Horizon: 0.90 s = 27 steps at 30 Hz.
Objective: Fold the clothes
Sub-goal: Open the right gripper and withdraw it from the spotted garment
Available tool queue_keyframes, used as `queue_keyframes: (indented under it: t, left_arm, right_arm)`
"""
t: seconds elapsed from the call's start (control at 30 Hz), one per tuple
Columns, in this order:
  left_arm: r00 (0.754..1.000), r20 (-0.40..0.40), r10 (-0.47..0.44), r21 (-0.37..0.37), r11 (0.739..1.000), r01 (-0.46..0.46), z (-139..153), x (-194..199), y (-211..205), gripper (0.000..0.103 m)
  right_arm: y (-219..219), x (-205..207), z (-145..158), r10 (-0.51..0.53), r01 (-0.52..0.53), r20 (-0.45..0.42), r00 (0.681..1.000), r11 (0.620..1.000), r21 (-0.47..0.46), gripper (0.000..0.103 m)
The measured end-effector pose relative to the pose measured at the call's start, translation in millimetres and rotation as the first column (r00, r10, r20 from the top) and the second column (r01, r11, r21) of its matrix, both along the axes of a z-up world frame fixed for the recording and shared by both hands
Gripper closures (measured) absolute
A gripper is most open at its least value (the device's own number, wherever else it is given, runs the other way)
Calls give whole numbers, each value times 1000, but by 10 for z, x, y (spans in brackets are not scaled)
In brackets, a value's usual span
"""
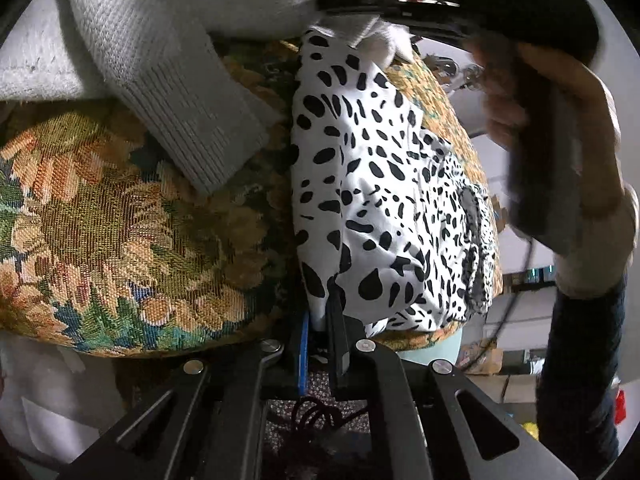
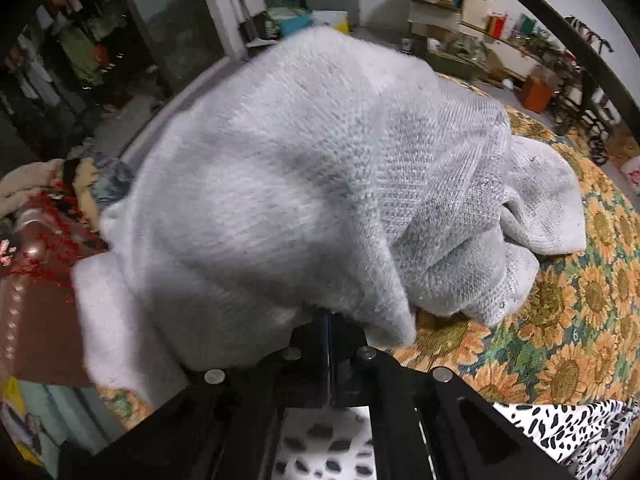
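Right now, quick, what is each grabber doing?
Left gripper: closed on the edge of the spotted garment.
Right gripper: closed on the white knit sweater, lifting part of it off the sunflower cloth.

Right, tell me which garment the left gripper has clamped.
The black-spotted white garment: the left gripper is shut on its lower edge. The plain white knit sweater is the other one, pinched by the right gripper.

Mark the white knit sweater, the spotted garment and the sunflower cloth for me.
white knit sweater (image 2: 280, 184): right wrist view, on its bunched body.
spotted garment (image 1: 368, 184): left wrist view, on its middle fold.
sunflower cloth (image 1: 120, 232): left wrist view, on a bare woven flower.
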<state>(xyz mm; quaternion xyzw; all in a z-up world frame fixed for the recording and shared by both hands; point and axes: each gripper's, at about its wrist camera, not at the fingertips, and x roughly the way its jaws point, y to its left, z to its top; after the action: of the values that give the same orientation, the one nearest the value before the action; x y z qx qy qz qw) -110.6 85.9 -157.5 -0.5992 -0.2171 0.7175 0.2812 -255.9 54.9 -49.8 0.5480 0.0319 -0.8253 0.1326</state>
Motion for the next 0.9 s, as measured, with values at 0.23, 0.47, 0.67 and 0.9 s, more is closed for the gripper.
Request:
queue_keyframes:
  t: [0.23, 0.47, 0.67, 0.9]
  left_arm:
    - [1000, 12, 24, -73, 997, -23, 34, -28, 113, 92]
    - [995, 20, 93, -55, 994, -92, 56, 45, 18, 68]
    - [985, -26, 169, -154, 973, -171, 175, 133, -71, 52]
    - [985, -60, 164, -97, 981, -169, 341, 241, 18, 53]
  right_arm:
    - [292, 757, 265, 85, -89, -85, 993, 995, -55, 97]
    - [683, 1458, -95, 62, -67, -66, 996, 995, -76, 89]
    - [918, 1969, -326, -18, 13, -86, 996, 998, -55, 70]
    - [1211, 2416, -195, -170, 167, -192, 967, 985, -32, 53]
